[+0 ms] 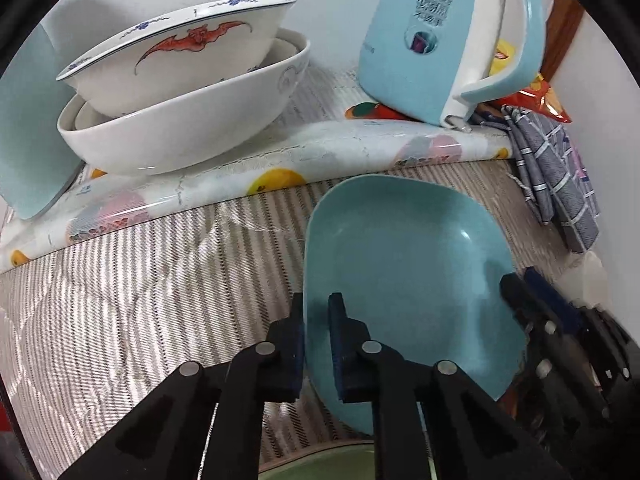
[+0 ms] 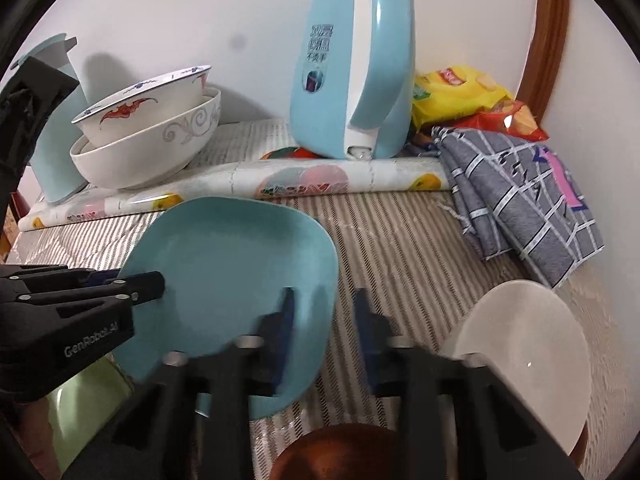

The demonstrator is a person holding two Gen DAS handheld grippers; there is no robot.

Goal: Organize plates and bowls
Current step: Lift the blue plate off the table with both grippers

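A light blue squarish plate (image 1: 400, 264) is held tilted above the striped mat; it also shows in the right wrist view (image 2: 236, 264). My left gripper (image 1: 316, 344) is shut on its left rim. My right gripper (image 2: 324, 336) straddles the plate's right rim with its jaws apart, one finger over the plate and one outside. Two white bowls are stacked at the back left: a bat-patterned bowl (image 1: 180, 52) inside a larger white bowl (image 1: 192, 128). A white bowl (image 2: 528, 356) is at the right, a brown dish (image 2: 340, 452) and a green dish (image 2: 84, 404) are below.
A light blue kettle (image 2: 352, 68) stands on a fruit-print board (image 2: 280, 188) at the back. A grey checked cloth (image 2: 520, 200) and snack bags (image 2: 456, 92) lie at the back right by the wall. A pale blue container (image 1: 28, 140) stands far left.
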